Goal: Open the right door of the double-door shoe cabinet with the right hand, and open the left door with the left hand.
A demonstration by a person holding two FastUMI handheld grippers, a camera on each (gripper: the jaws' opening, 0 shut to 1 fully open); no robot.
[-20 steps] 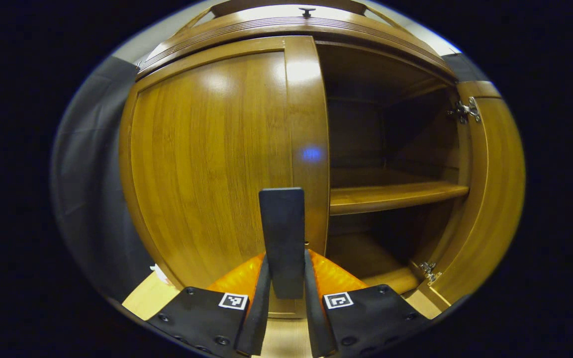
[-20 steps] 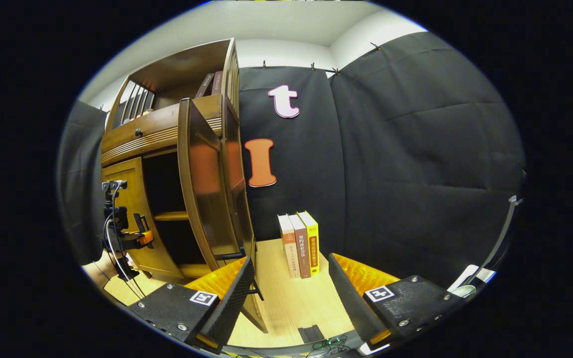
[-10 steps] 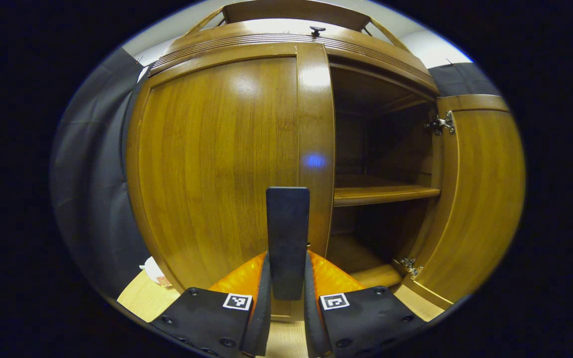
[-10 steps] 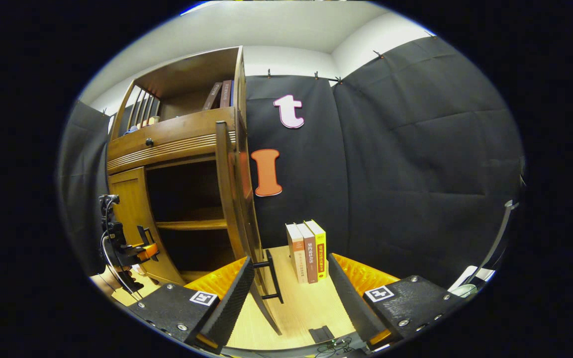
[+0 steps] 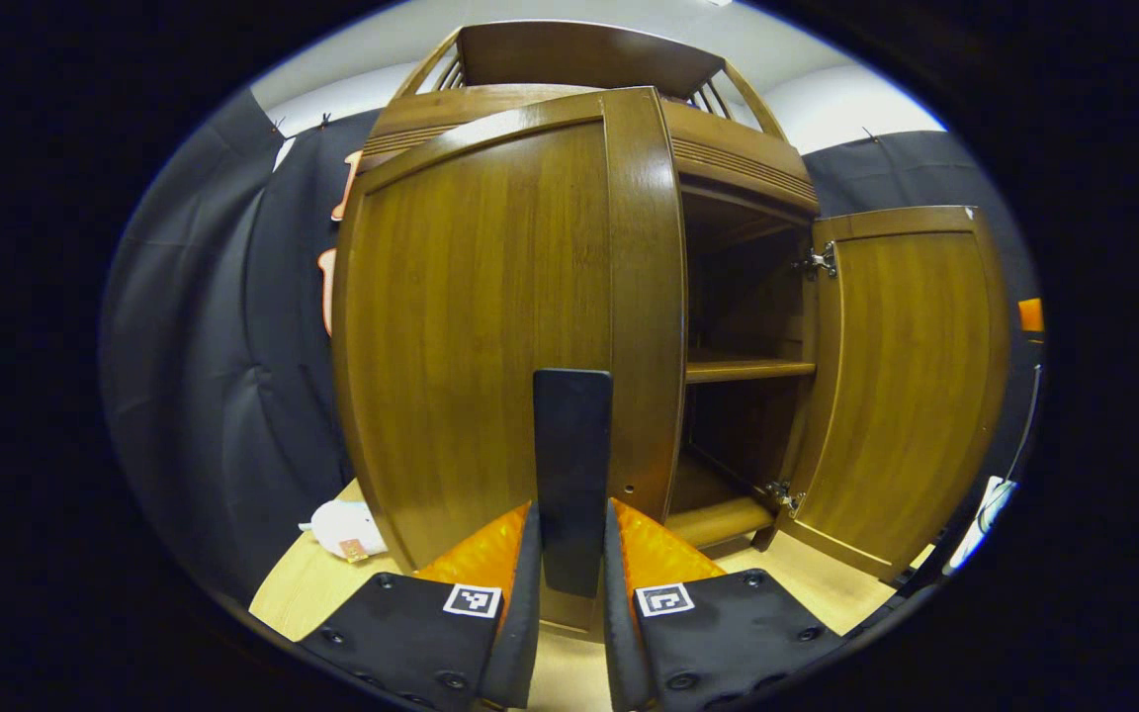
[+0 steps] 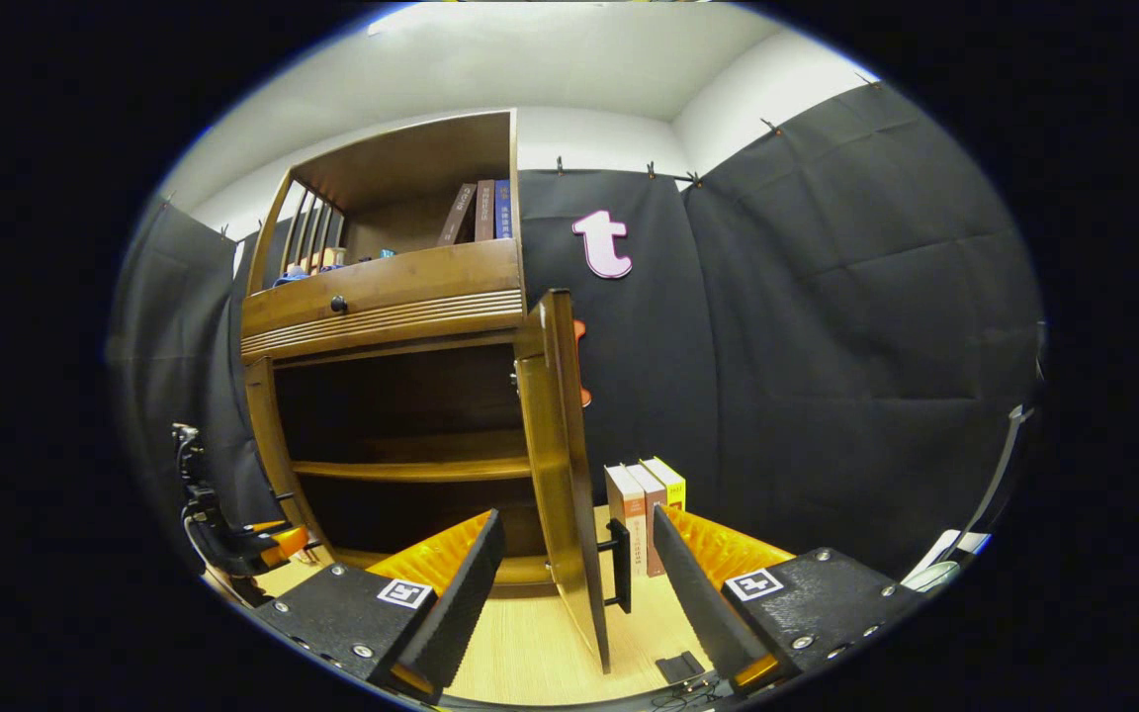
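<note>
Overhead light was bright and even; soft glare sat on the door point(image 5: 490, 326) toward 12 o'clock, edges bowed, cabinet point(image 6: 401, 415) interior dim.

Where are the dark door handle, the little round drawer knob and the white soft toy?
dark door handle point(image 5: 572, 475), left gripper view, middle of its flat bar.
little round drawer knob point(image 6: 338, 304), right gripper view, its front.
white soft toy point(image 5: 342, 524), left gripper view, its body.
</note>
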